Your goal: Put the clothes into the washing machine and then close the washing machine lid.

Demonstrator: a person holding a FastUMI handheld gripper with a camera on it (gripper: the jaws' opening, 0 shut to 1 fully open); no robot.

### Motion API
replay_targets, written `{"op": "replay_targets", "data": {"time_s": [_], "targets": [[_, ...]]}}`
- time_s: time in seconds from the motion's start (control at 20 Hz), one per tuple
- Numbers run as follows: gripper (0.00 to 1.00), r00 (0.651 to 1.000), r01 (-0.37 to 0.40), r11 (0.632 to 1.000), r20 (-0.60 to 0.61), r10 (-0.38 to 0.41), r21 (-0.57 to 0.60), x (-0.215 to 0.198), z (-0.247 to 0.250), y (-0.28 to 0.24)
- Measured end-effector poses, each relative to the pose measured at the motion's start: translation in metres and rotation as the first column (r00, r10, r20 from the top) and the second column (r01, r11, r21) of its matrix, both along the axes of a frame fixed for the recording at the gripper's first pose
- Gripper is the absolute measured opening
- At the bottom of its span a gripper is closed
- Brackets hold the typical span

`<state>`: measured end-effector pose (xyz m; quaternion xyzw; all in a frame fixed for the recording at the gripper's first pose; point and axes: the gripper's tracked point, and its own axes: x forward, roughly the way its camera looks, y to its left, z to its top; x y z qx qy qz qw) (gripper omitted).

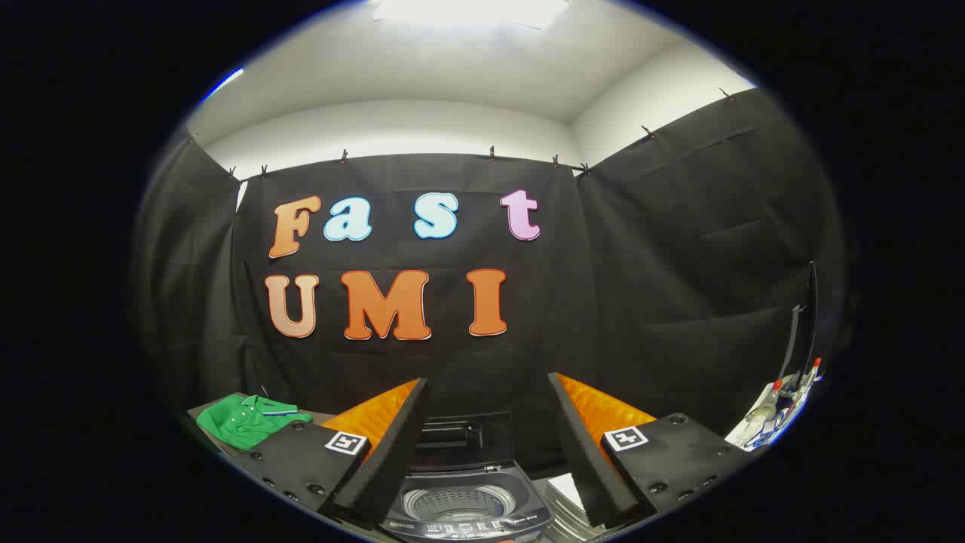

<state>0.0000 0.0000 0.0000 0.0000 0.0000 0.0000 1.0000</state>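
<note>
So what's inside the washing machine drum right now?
Through the open top of the washing machine, between the open tongs, the perforated drum shows no clothes. Its bottom is hidden. The green shirt lies outside, beside it.

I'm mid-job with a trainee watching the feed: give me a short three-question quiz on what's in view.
1. True or false: the washing machine lid is closed.
2. Where does the green shirt lie? A) inside the drum B) on a surface left of the fingers C) between the fingers
3. What is the hand-held gripper holding?

Key: 1. False, the lid stands open. 2. B. 3. Nothing; the fingers are spread with the machine between and just ahead of them.
</note>
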Motion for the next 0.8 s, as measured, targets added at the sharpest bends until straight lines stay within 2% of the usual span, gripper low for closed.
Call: {"op": "replay_targets", "data": {"time_s": [0.8], "targets": [[0.99,1.0,-0.002,1.0,-0.009,0.002,-0.002,-0.0104,0.0001,-0.0019]]}}
